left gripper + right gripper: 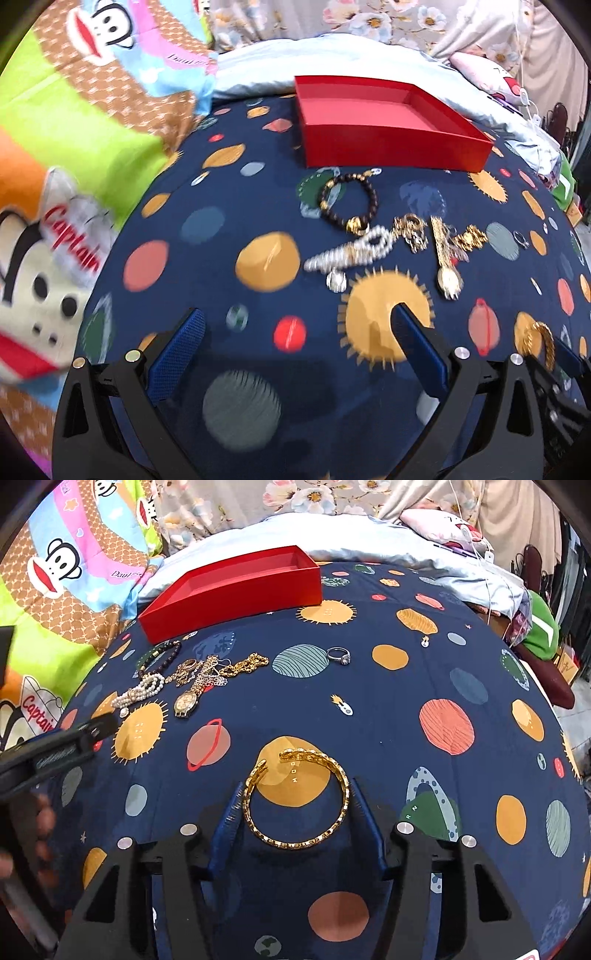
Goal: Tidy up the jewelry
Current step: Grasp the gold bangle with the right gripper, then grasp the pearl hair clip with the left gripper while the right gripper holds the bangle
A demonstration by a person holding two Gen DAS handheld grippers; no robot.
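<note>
An empty red box (384, 122) (236, 590) stands at the back of the dark planet-print sheet. In front of it lies a pile of jewelry: a dark bead bracelet (349, 201) (162, 653), a pearl strand (351, 251) (138, 692), gold chains (410, 229) (236, 666) and a gold watch (448, 280) (185, 701). A silver ring (339, 654) (521, 238) lies apart to the right. My right gripper (297, 794) is shut on a gold cuff bracelet (295, 805), also seen in the left wrist view (541, 341). My left gripper (299, 328) is open and empty, short of the pile.
A cartoon-monkey pillow (74, 122) (55, 572) lies along the left. A pale blue blanket (266, 66) (369, 539) is bunched behind the box. A small charm (425, 640) lies at the right. The bed edge drops off at the far right (569, 701).
</note>
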